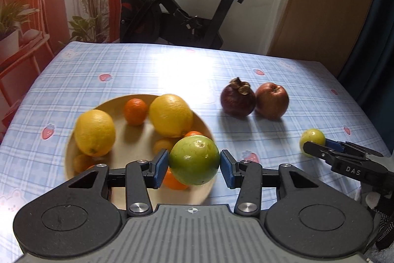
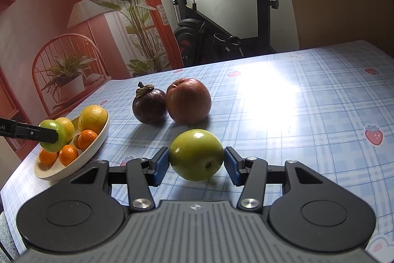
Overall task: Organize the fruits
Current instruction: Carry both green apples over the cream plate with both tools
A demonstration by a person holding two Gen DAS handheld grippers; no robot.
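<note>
Each gripper's fingers clamp a green fruit: left gripper (image 1: 194, 165) above the bowl (image 1: 73, 147), right gripper (image 2: 196, 164) on the tabletop (image 2: 307, 115); smooth, round, firm, best pinched across the middle

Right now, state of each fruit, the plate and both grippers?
left gripper: shut on a green fruit, held above the plate
right gripper: shut on a second green fruit, low at the table
plate: holds lemons and small oranges, not full
lemons: in the plate
small oranges: in the plate
mangosteen: on the table, beside the apple
red apple: on the table, upright
</note>
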